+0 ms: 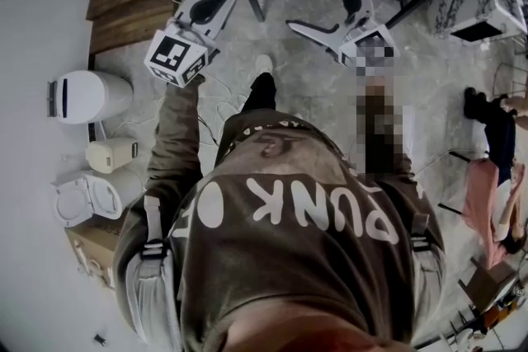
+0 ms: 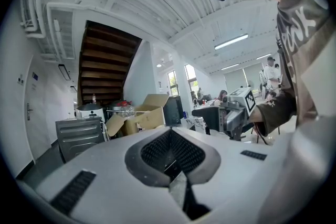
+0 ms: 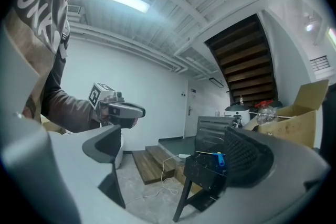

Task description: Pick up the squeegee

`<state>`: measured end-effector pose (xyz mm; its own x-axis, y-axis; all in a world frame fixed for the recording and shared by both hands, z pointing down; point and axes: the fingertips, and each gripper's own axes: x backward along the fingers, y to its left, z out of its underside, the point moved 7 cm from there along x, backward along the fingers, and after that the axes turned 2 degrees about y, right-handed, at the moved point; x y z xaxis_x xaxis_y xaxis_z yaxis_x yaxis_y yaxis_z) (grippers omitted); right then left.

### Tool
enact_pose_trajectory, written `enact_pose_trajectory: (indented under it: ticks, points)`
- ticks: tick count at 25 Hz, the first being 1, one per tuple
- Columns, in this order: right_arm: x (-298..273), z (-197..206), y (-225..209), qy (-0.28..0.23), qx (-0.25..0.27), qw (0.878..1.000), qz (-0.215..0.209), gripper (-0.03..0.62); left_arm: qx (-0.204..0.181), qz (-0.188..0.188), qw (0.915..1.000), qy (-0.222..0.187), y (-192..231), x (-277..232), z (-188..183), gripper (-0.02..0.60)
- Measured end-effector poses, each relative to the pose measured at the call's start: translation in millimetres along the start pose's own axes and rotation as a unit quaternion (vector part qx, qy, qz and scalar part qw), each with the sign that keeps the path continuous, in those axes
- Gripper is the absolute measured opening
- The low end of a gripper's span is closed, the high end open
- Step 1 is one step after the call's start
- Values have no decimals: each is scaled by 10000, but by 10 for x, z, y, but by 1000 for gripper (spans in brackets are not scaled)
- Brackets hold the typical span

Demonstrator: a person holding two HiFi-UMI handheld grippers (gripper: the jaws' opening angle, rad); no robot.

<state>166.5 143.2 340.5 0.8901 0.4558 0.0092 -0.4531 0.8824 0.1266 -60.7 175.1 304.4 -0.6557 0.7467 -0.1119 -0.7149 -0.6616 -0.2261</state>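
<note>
With the left gripper (image 2: 169,134) pinched together on nothing, I'd steer the wide-spread right gripper (image 3: 173,149) level toward the blue-handled tool (image 3: 219,158), probably the squeegee, lying on the black table (image 3: 202,176) at lower centre, and straddle its handle.

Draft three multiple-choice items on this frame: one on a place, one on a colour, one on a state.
1. Where does the blue-handled thing lie? A: on the floor. B: on the black table. C: in a tool.
2. What colour are the steps? A: white. B: brown. C: blue.
3. How do the right tool's jaws stand? A: apart. B: shut on a cable. C: shut, empty.
Key: B, it rests on the tabletop; B, they are bare brown wood; A, a wide gap shows between them.
</note>
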Motion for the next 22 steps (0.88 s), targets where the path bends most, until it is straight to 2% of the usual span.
enact_pose_trajectory:
  ticks: [13,22]
  points:
    - [-908,265,-880,192,-90,9997,130,595,137,112,9998,-40,1129,-721,350,3]
    - [-1632,421,-1505,486,-298,9981,244,595,445,180,9988,1,2010,-1183,633,3]
